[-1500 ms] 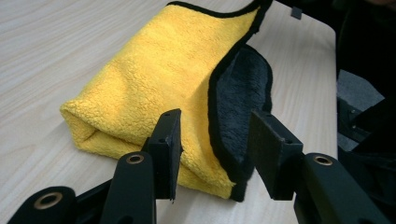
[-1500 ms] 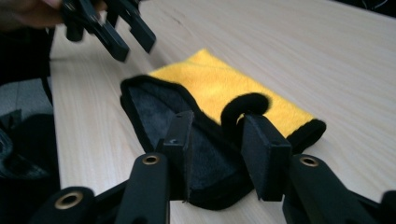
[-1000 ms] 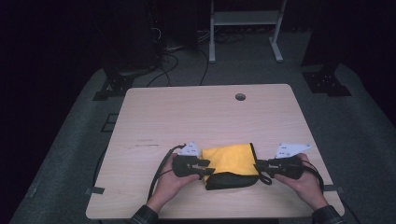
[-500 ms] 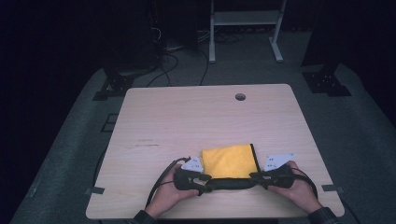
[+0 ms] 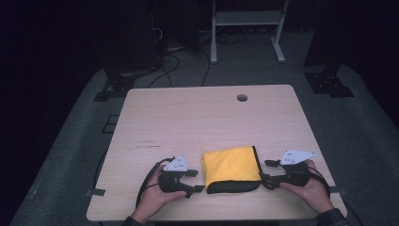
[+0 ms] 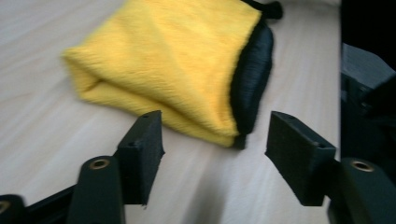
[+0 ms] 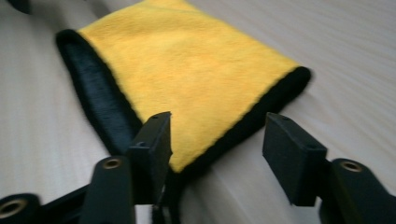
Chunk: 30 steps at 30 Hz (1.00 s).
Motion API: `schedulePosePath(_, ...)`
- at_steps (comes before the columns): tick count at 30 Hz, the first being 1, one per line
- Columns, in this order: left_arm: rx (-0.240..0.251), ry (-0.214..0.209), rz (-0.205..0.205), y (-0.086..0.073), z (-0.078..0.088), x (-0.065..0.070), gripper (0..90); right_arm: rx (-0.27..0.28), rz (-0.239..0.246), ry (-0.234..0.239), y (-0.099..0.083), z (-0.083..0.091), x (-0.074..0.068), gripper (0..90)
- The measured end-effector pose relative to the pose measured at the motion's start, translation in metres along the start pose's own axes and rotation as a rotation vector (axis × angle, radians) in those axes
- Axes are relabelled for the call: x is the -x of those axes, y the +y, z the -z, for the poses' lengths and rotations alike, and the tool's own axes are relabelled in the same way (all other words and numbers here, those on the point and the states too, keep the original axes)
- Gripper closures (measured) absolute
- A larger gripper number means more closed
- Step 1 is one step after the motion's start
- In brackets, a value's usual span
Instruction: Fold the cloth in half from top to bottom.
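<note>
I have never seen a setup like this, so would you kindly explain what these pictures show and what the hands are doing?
A person sits at a wooden table and holds a hand-operated two-jaw gripper in each hand. The high view looks down from above: the left gripper and the right gripper sit either side of a folded yellow cloth with a black underside. The other two pictures come from cameras riding on each gripper, looking along its black jaws. In both, the jaws have just been opening and stand apart. The cloth's corner lies just ahead of the left gripper's and between the right gripper's, unpressed. Nothing is held; the cloth rests on the table.
</note>
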<state>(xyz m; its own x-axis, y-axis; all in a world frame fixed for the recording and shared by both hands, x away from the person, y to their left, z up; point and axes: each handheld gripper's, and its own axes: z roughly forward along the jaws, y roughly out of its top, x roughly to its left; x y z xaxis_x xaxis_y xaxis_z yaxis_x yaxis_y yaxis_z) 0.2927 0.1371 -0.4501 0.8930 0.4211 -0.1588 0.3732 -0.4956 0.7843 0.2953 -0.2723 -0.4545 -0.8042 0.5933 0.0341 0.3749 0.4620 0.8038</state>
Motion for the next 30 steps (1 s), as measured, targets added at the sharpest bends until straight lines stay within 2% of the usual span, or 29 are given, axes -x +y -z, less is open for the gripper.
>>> schedulePosePath(5,0.007,0.126,0.039,-0.01,0.016,-0.015,20.8,0.004,-0.049,-0.077,-0.005,0.003,0.012,32.3)
schedulePosePath(10,-0.025,0.245,0.098,-0.027,0.036,-0.035,13.7,-0.015,-0.085,-0.154,-0.012,0.006,0.026,27.4)
schedulePosePath(14,-0.039,0.316,0.142,-0.041,0.052,-0.048,9.4,-0.038,-0.114,-0.205,-0.018,0.008,0.037,26.2)
schedulePosePath(17,-0.043,0.339,0.181,-0.052,0.062,-0.058,7.3,-0.059,-0.139,-0.237,-0.023,0.01,0.043,25.0)
schedulePosePath(20,-0.088,0.393,0.192,-0.061,0.068,-0.065,6.3,-0.078,-0.155,-0.262,-0.027,0.011,0.047,23.8)
schedulePosePath(24,-0.111,0.416,0.214,-0.069,0.07,-0.072,6.3,-0.095,-0.165,-0.285,-0.03,0.012,0.05,22.9)
schedulePosePath(28,-0.14,0.434,0.175,-0.072,0.069,-0.076,2.7,-0.117,-0.157,-0.3,-0.032,0.011,0.052,21.5)
schedulePosePath(30,-0.14,0.436,0.168,-0.073,0.07,-0.077,1.4,-0.133,-0.156,-0.307,-0.033,0.01,0.052,21.4)
